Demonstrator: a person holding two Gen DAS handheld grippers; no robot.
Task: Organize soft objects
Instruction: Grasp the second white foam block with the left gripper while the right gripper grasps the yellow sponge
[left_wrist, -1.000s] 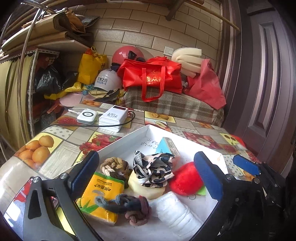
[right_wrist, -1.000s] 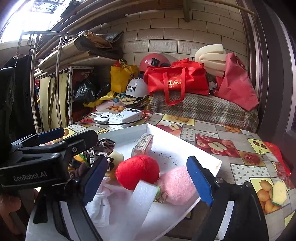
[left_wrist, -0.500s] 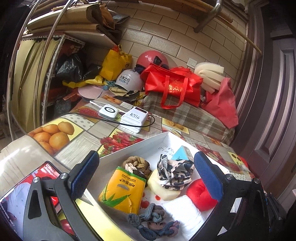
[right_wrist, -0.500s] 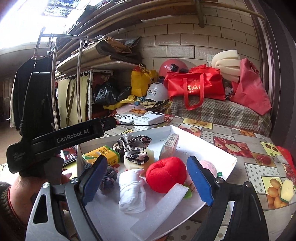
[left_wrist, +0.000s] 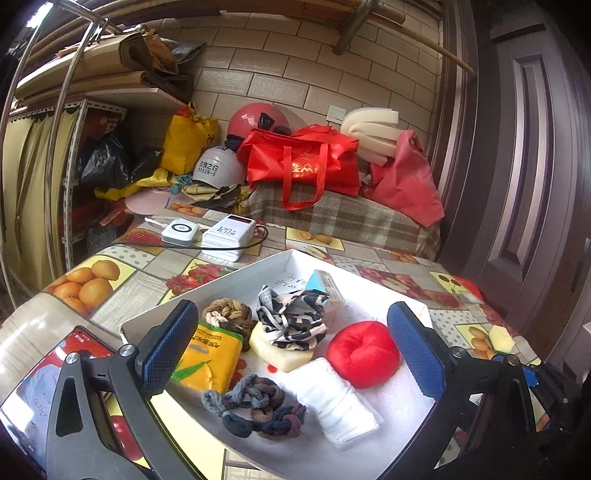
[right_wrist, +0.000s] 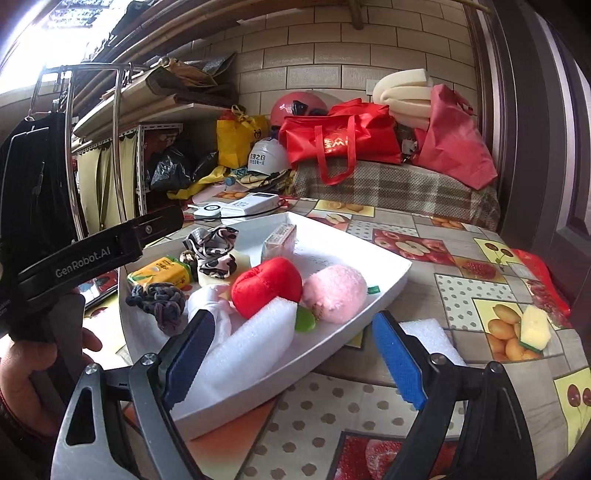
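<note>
Soft things lay heaped in the white tray on the counter: a red plush apple, a pink plush ball, a folded white cloth, a knotted grey scrunchie and a leopard scrunchie. My left gripper and right gripper both hovered with jaws wide apart, holding nothing. I judged it best to come down over one item squarely. A foam strip crowded the near corner, and a yellow tissue pack pressed against my left pad. Beyond sat a power bank.
</note>
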